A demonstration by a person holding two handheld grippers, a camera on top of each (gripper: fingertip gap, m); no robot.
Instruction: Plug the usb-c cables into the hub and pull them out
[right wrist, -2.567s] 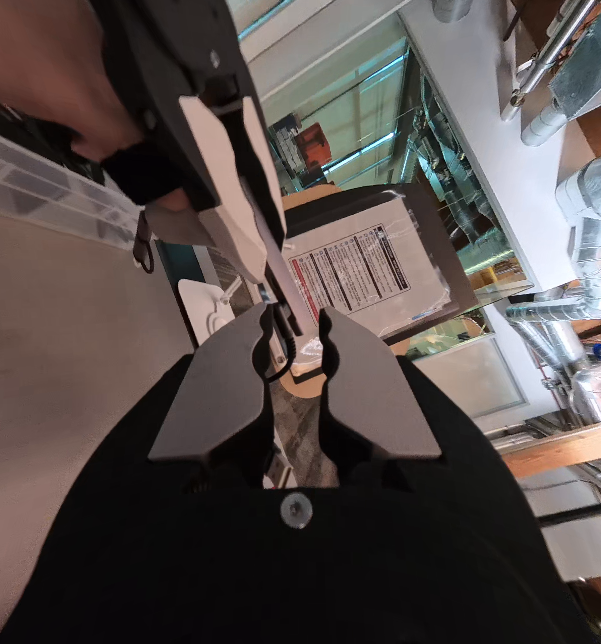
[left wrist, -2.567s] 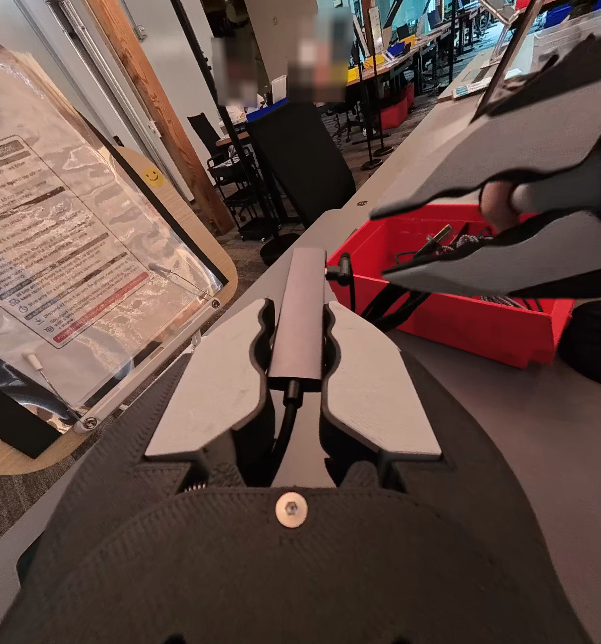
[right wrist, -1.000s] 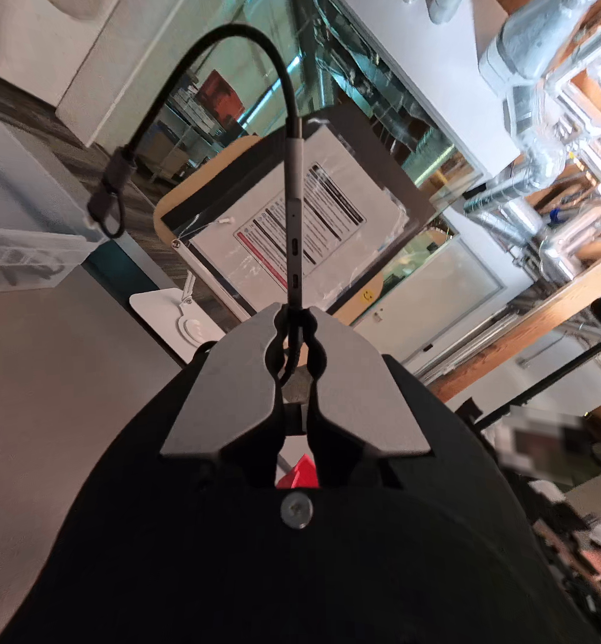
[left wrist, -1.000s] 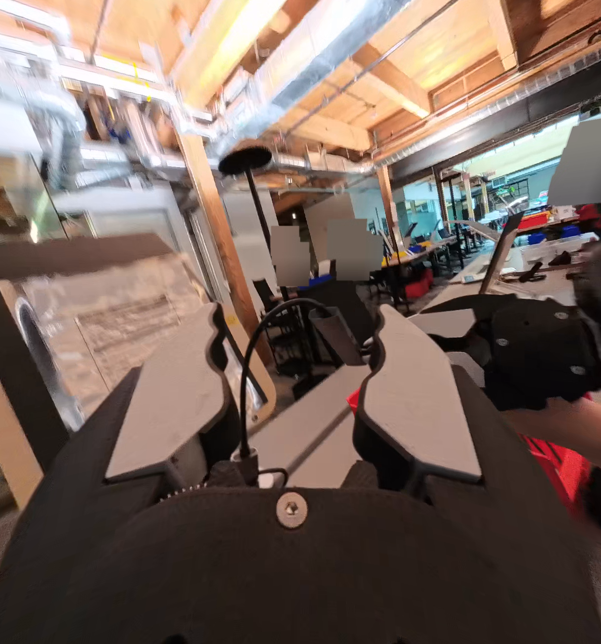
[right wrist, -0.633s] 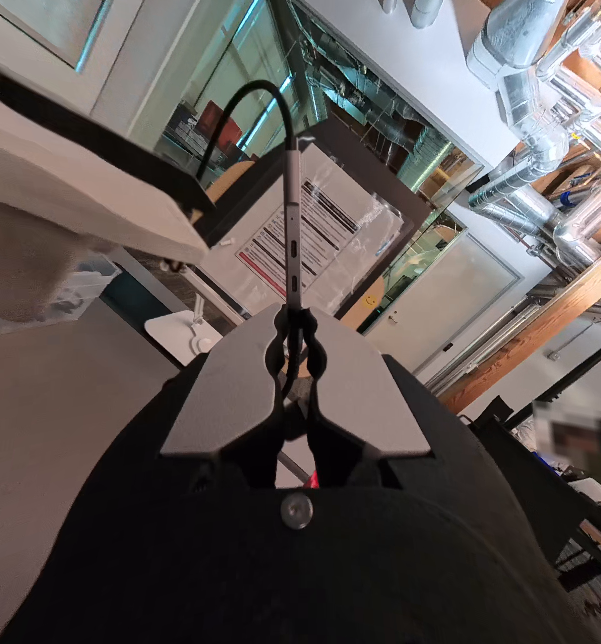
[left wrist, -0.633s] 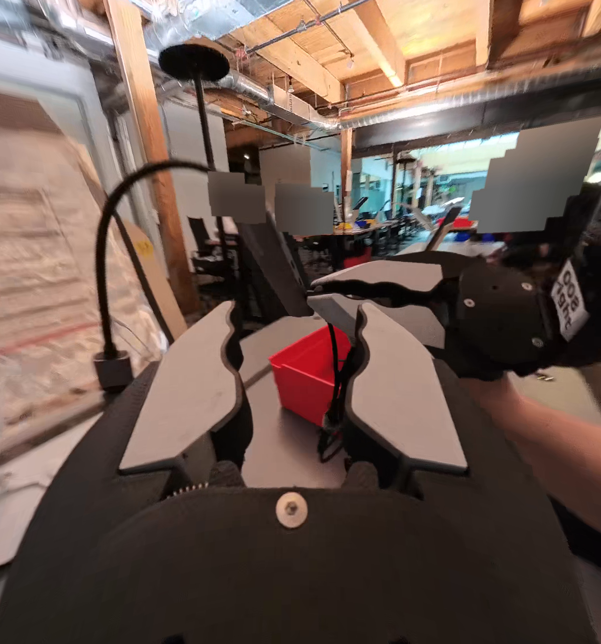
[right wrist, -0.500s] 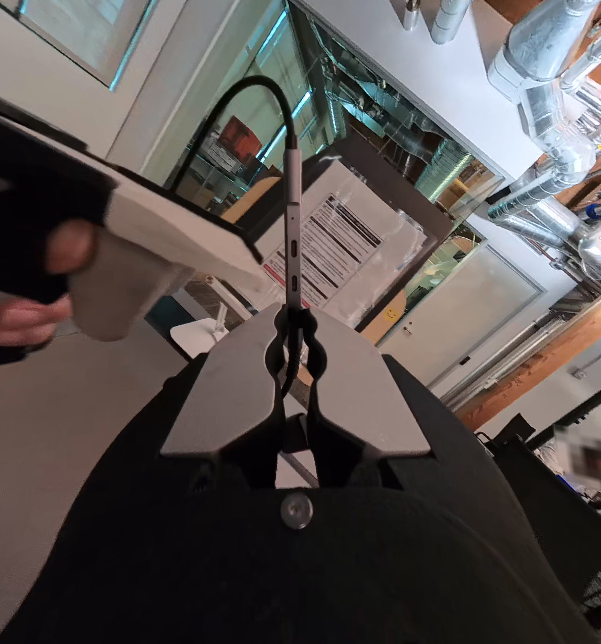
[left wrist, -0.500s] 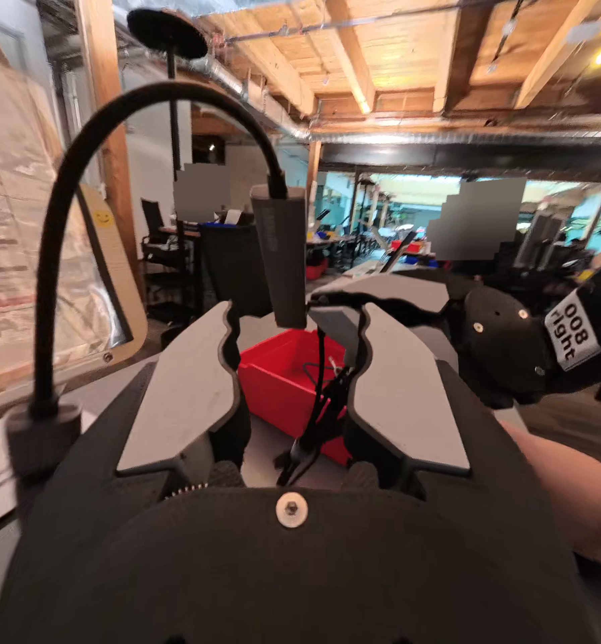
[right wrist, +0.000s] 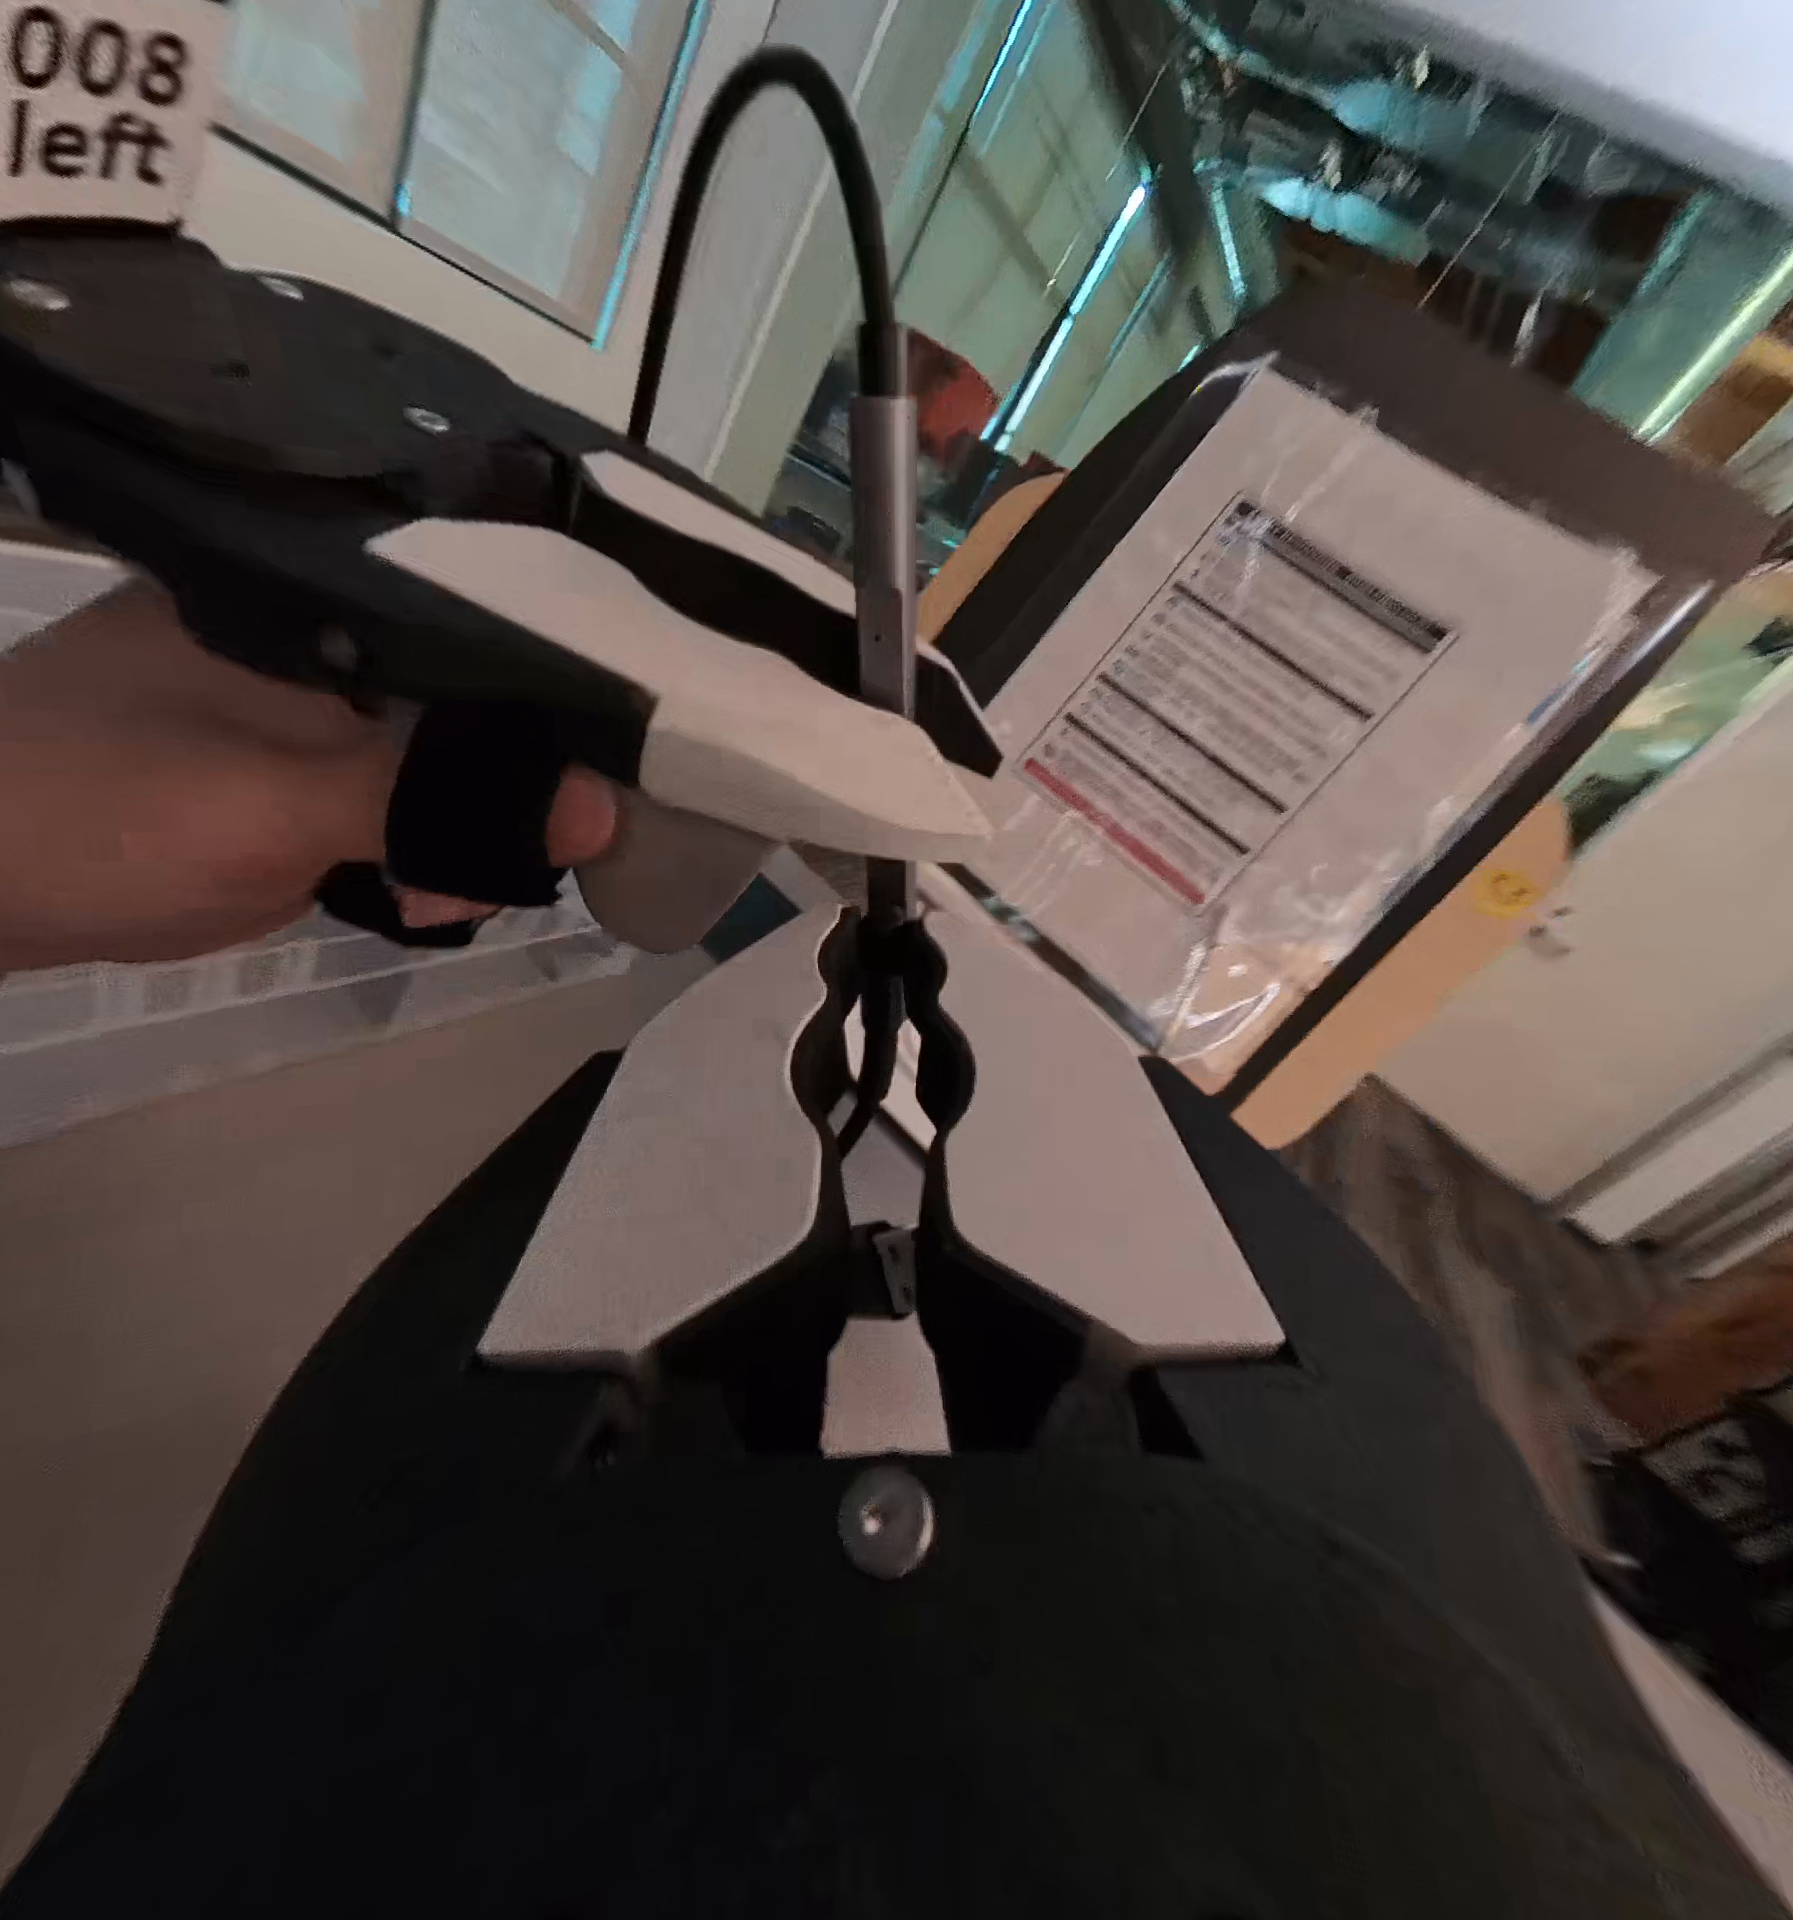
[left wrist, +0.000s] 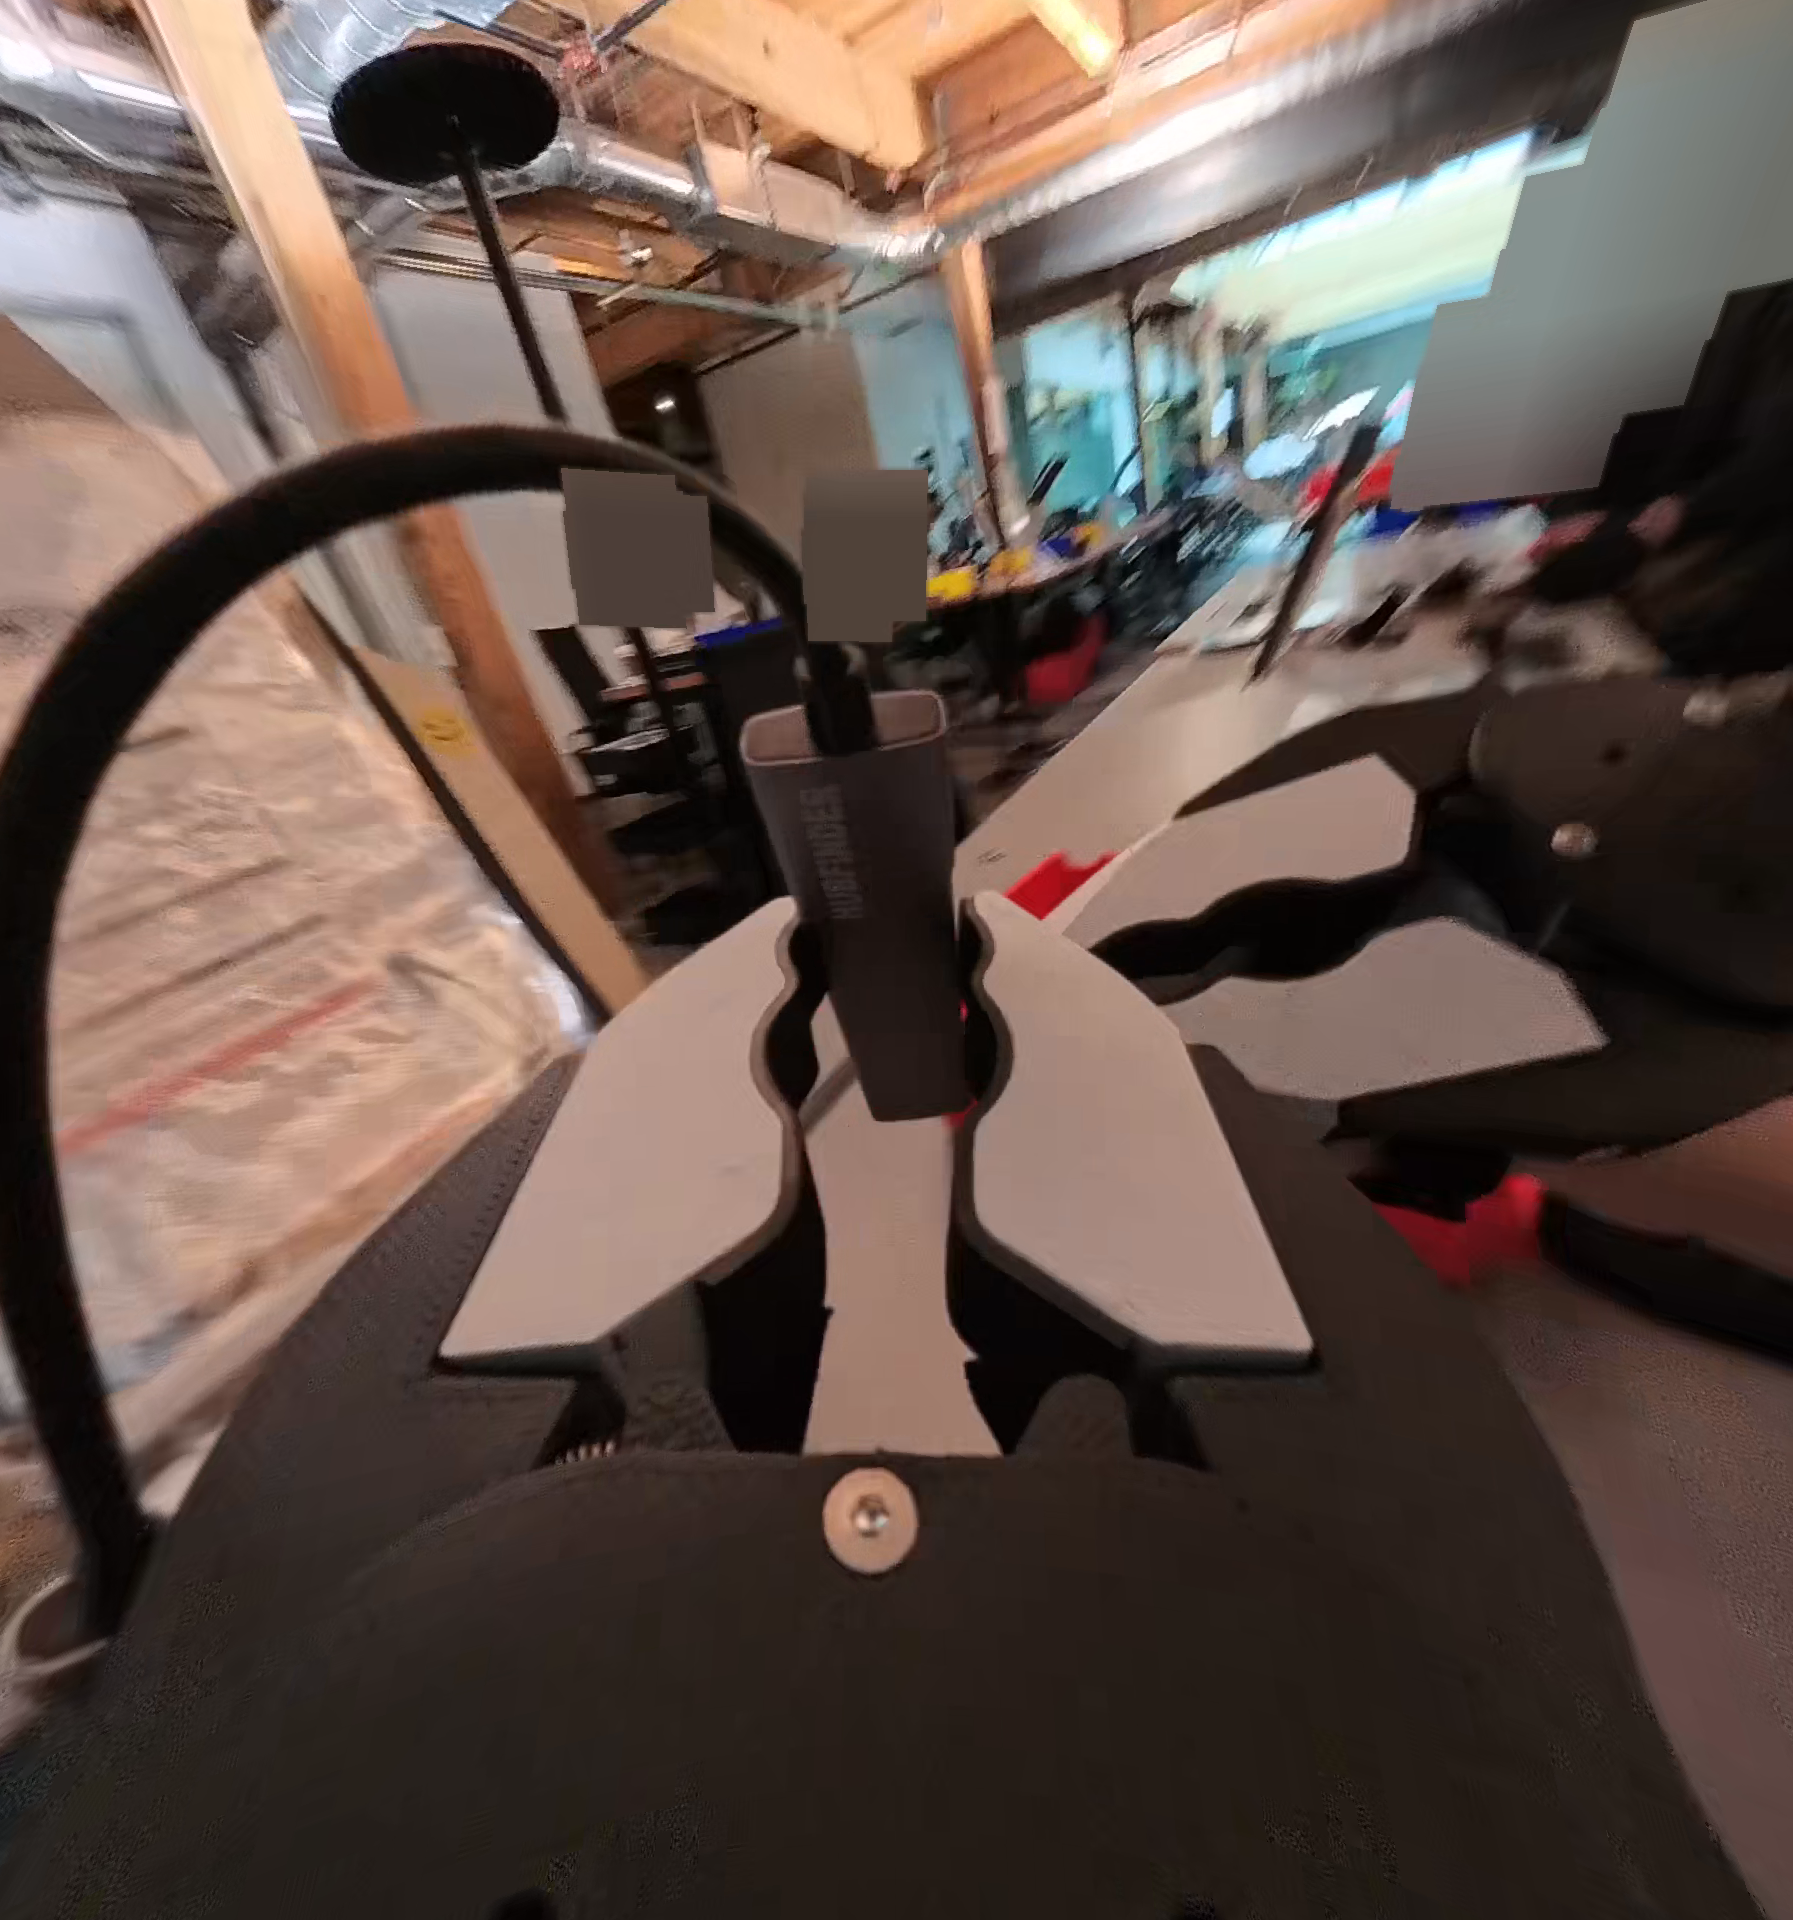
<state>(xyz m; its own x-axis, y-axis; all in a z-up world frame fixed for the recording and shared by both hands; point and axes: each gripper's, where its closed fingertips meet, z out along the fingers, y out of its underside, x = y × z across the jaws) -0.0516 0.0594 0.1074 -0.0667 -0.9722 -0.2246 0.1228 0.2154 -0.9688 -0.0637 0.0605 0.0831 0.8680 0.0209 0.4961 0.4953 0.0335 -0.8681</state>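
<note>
In the left wrist view my left gripper (left wrist: pixel 881 920) is shut on the grey usb-c hub (left wrist: pixel 850 831), which stands upright between the fingertips. The hub's own black cable (left wrist: pixel 248 540) arcs up and over to the left. My right gripper (left wrist: pixel 1100 940) comes in from the right at the hub's lower end. In the right wrist view my right gripper (right wrist: pixel 881 930) is shut on a black usb-c cable plug (right wrist: pixel 876 997) just below the hub (right wrist: pixel 887 540), seen edge-on. The left gripper (right wrist: pixel 980 795) clamps the hub from the left.
A red bin (left wrist: pixel 1474 1236) sits on the grey table (left wrist: pixel 1183 748) under the grippers. A framed sign wrapped in plastic (right wrist: pixel 1235 707) leans behind. A wooden post (left wrist: pixel 352 395) and a black lamp stand (left wrist: pixel 445 104) rise at the back. A gloved hand (right wrist: pixel 196 810) holds the left gripper. My two grippers' fingertips are within a few centimetres of each other.
My left gripper was open with the hub in front of it and has shut on the hub. My right gripper has kept hold of the cable plug.
</note>
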